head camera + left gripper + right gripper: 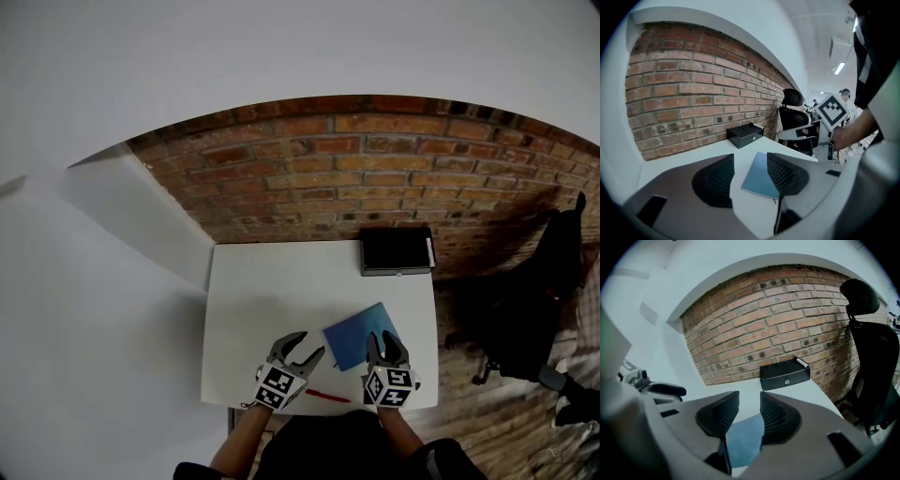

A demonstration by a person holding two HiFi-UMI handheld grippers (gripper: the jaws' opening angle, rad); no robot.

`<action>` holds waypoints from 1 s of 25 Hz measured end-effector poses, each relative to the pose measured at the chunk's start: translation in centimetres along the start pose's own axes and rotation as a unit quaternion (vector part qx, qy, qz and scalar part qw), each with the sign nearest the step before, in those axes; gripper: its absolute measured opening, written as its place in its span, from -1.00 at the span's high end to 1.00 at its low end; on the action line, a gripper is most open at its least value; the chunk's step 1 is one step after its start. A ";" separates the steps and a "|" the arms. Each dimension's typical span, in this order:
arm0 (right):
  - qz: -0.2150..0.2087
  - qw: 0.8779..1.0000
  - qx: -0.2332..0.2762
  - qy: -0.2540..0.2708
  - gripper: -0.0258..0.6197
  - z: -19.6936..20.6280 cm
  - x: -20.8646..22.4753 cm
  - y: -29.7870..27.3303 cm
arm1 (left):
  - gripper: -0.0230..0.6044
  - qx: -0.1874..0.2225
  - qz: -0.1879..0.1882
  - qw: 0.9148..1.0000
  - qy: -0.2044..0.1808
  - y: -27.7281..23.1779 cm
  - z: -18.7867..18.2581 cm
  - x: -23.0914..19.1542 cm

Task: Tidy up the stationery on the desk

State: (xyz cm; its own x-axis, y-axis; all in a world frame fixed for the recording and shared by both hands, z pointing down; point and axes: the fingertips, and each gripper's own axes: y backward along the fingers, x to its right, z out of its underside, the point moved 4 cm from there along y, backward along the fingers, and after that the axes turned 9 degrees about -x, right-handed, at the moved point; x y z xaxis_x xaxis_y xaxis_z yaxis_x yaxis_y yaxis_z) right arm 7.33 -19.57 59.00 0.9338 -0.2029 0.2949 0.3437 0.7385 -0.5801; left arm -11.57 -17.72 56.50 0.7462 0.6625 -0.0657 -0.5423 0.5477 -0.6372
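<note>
Head view showed a blue notebook (356,337) lying flat on the white tabletop (272,291), turned cornerwise to its edges. The right gripper (384,339) hung over the notebook's near corner, its jaws parted and holding nothing. The right gripper view showed only blue cover below the gap. The left gripper (307,345) stood just beside the notebook's near-left edge, jaws spread wide and likewise empty.

The step in hand looked to be picking up the notebook. A thin, flat book offers little to bite on. The right gripper would probably do best to drop at the corner, work one jaw under the edge and close across the whole thickness. The left gripper could meanwhile press or steady the far side so the book did not skate away.

A red pen (328,396) lay nearer the person than the notebook, apart from it and between the two grippers. A careless sweep there could knock it off the front edge. Beyond the notebook, against the brick wall (328,178), sat a closed black box (396,250) with a white marker (430,251) along its right rim. Bare tabletop lay between the box and the notebook. An office chair (534,319) stood well apart, off to the notebook's right.
</note>
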 end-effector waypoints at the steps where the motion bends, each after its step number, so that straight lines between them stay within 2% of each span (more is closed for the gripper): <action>1: 0.006 1.000 0.001 -0.002 0.52 -0.3 0.3 -0.6 | 0.26 -0.003 0.003 1.000 -0.001 -0.6 -0.2 -0.5; 6: 0.038 0.998 0.010 -0.040 0.44 -1.7 2.2 -2.8 | 0.17 -0.034 0.022 0.999 -0.014 -3.9 -1.1 -2.1; 9: 0.062 0.996 0.001 -0.070 0.41 -0.8 3.2 -3.1 | 0.16 -0.049 0.045 0.997 -0.028 -5.9 -1.4 -2.3; 13: 0.095 0.991 -0.020 -0.097 0.38 1.5 4.5 -3.8 | 0.16 -0.047 0.079 0.994 -0.050 -8.6 -2.1 -2.2; 21: 0.171 0.973 -0.029 -0.150 0.35 5.4 6.1 -3.1 | 0.16 -0.081 0.163 0.977 -0.111 -13.6 -1.4 -1.5; 25: 0.206 0.961 -0.031 -0.182 0.34 7.5 6.4 -2.4 | 0.16 -0.096 0.198 0.967 -0.124 -15.7 -0.3 -1.1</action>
State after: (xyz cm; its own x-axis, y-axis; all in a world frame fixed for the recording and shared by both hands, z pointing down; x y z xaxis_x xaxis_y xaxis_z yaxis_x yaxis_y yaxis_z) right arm 11.74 -17.88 67.98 0.8984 0.3463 0.2700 -0.0325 0.6655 -0.7457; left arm -3.78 -27.21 66.31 0.3655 0.9164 -0.1629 -0.6668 0.1357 -0.7328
